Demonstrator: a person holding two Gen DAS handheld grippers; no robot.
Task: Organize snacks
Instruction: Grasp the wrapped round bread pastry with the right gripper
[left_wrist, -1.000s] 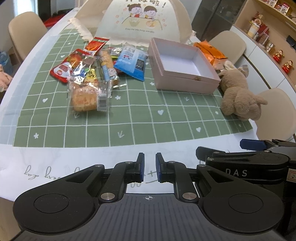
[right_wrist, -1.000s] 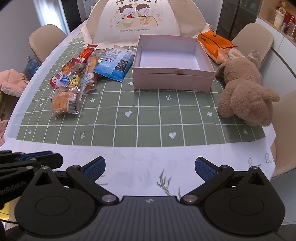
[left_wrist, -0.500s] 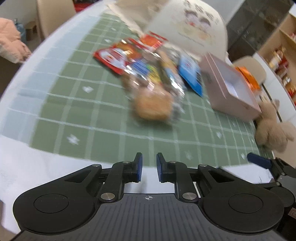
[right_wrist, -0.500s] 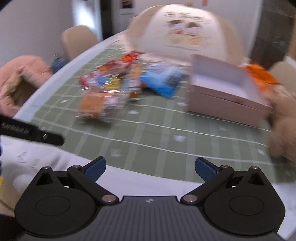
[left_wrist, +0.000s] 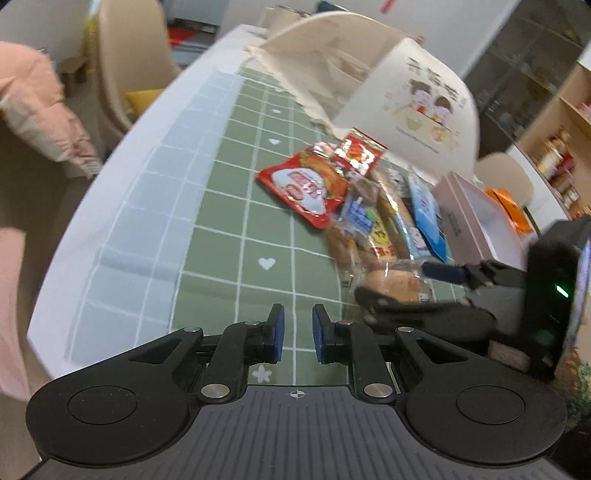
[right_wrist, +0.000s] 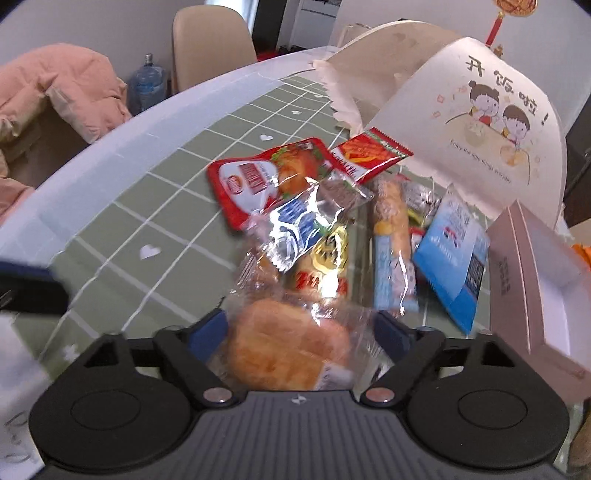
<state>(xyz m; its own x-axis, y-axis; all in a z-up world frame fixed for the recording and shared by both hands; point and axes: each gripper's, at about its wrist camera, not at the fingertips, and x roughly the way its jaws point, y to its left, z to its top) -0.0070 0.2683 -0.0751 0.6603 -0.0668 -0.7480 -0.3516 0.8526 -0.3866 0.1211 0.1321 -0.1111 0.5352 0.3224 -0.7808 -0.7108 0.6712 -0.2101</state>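
Note:
A heap of snack packets lies on the green checked mat (left_wrist: 229, 240). The nearest one is a clear-wrapped bread packet (right_wrist: 284, 350), and my right gripper (right_wrist: 303, 330) has its jaws closing around it. The blue pads stand at the wrapper's two sides and do not squeeze it visibly. In the left wrist view the right gripper's fingers (left_wrist: 447, 272) straddle that same bread packet (left_wrist: 391, 284). My left gripper (left_wrist: 296, 332) is shut with nothing in it and hovers over bare mat left of the heap. An open pink box (right_wrist: 532, 280) stands to the right.
Behind the bread lie a red packet (right_wrist: 258, 177), a long roll packet (right_wrist: 391, 236) and a blue packet (right_wrist: 454, 254). A cream food-cover dome (right_wrist: 480, 122) rises at the back. A beige chair (right_wrist: 210, 44), a pink jacket (right_wrist: 62, 85) and a water bottle (right_wrist: 146, 85) are beyond the table's left edge.
Both grippers swung left and dropped toward the snack heap. The right jaws narrowed from wide open and now have the bread packet between them. The left jaws stayed shut.

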